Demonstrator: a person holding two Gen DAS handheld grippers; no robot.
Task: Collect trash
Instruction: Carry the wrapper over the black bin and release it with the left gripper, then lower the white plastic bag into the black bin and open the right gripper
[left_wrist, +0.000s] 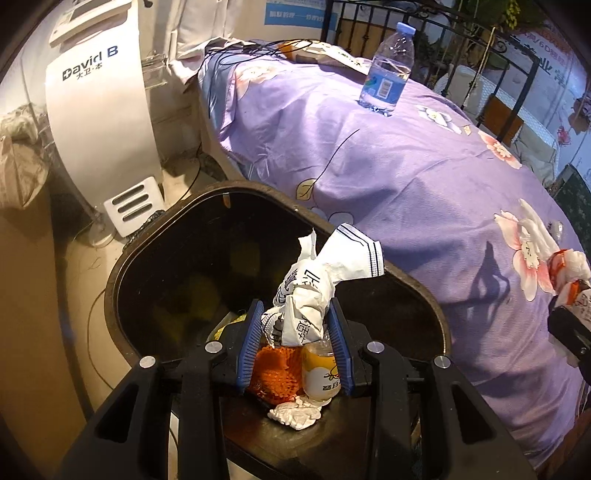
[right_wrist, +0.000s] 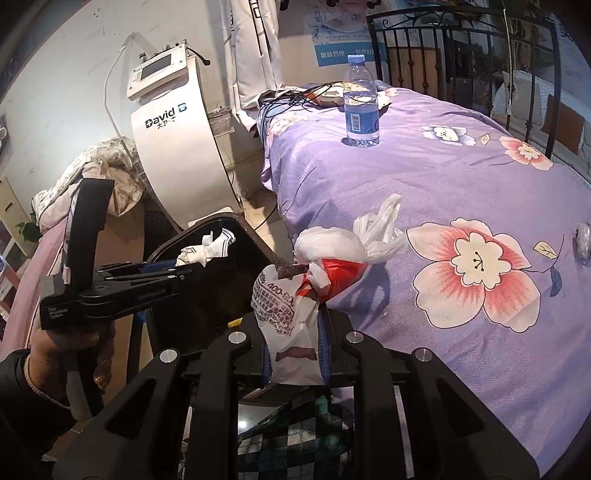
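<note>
My left gripper is shut on a crumpled white paper wrapper and holds it over the open dark trash bin. Inside the bin lie an orange foam net, a small yellow-labelled bottle and a wad of tissue. My right gripper is shut on a white and red plastic bag at the edge of the purple bed, beside the bin. The left gripper with its wrapper shows in the right wrist view. A clear water bottle stands upright far up the bed.
The purple floral bedspread fills the right side. A white "David B" machine stands on the floor behind the bin. Cables lie at the bed's far end. A black metal headboard stands at the back. A small clear wrapper lies at the bed's right edge.
</note>
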